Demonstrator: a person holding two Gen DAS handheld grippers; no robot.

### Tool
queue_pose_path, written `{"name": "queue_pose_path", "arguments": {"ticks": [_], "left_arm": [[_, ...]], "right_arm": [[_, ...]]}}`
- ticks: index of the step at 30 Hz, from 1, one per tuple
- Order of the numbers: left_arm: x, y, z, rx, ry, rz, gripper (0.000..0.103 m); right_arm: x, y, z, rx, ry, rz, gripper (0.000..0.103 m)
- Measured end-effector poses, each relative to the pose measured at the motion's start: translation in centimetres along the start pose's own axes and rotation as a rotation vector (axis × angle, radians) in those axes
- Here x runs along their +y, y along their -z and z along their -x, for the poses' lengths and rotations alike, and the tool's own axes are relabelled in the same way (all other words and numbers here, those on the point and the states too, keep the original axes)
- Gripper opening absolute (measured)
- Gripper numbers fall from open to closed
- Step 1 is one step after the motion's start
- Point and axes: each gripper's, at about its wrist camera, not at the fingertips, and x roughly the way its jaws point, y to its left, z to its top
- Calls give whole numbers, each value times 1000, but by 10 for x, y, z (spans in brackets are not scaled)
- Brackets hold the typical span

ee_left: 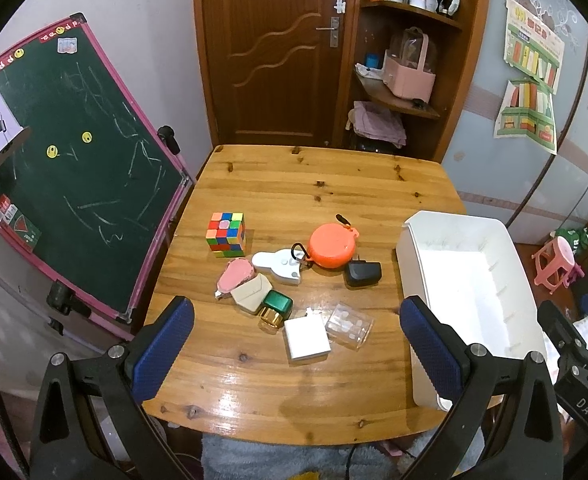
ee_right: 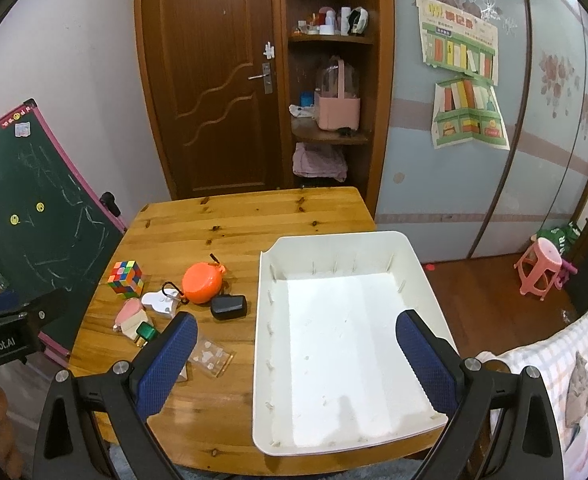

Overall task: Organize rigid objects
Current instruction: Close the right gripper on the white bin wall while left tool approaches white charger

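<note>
Ahead of the left gripper (ee_left: 295, 340), jaws wide and empty, lay the clutter (ee_left: 294, 276); the right gripper (ee_right: 295, 352), likewise spread, hung over the tray (ee_right: 409, 256).

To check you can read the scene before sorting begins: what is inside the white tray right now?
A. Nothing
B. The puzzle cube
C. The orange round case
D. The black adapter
A: the white tray shows only its bare floor, while the puzzle cube, orange round case and black adapter all sit on the table beside it.
</note>
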Motion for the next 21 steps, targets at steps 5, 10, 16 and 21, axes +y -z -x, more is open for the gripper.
{"name": "queue_pose_path", "arguments": {"ticks": [5,10,16,21], "left_arm": [[0,0,0,-1,2,1,103],[5,-6,0,-9,2,17,103],[10,-10,-4,-22,7,44,103],[10,-16,-12,-20,22,34,103]], "right_arm": [[-2,-3,2,-21,1,14,100],[0,-7,4,-55,24,62,100],[-12,-12,-3,-30,-3,34,100],[-26,-14,-10,-13,4,1,100]]}}
